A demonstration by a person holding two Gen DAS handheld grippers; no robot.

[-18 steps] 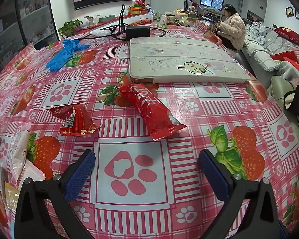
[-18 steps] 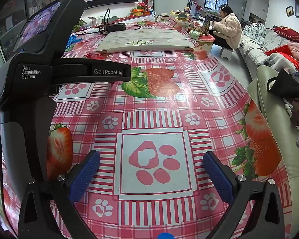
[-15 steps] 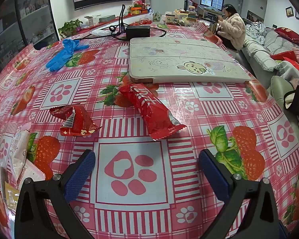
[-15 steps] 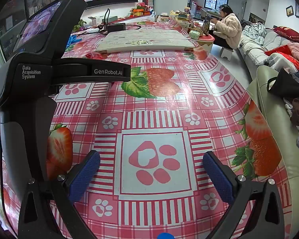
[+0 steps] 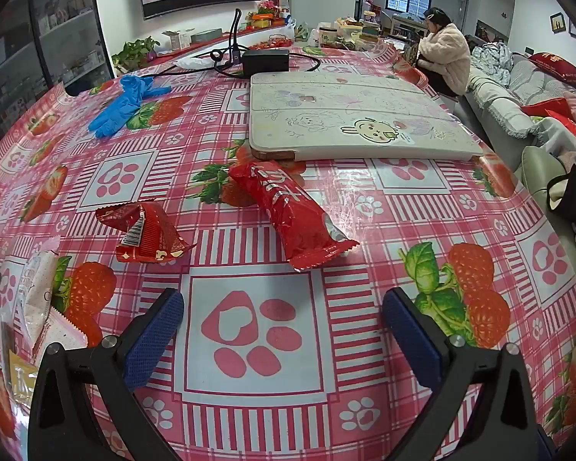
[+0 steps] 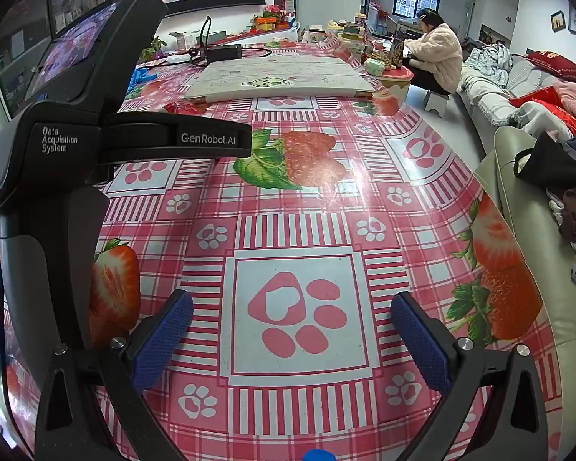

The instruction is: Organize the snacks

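A long red snack packet (image 5: 292, 213) lies on the strawberry tablecloth just ahead of my left gripper (image 5: 282, 307), which is open and empty. A crumpled red snack packet (image 5: 146, 236) lies to its left. Pale snack packets (image 5: 34, 299) sit at the far left edge. My right gripper (image 6: 292, 307) is open and empty over a paw-print square; the body of the left gripper device (image 6: 65, 146) fills its left side. A bit of red packet (image 6: 180, 107) shows far ahead.
A white folded board (image 5: 357, 119) with a rabbit sticker lies behind the packets. Blue gloves (image 5: 124, 105), a black box (image 5: 265, 59) and cables lie at the back. The table edge and a sofa (image 6: 526, 199) are on the right.
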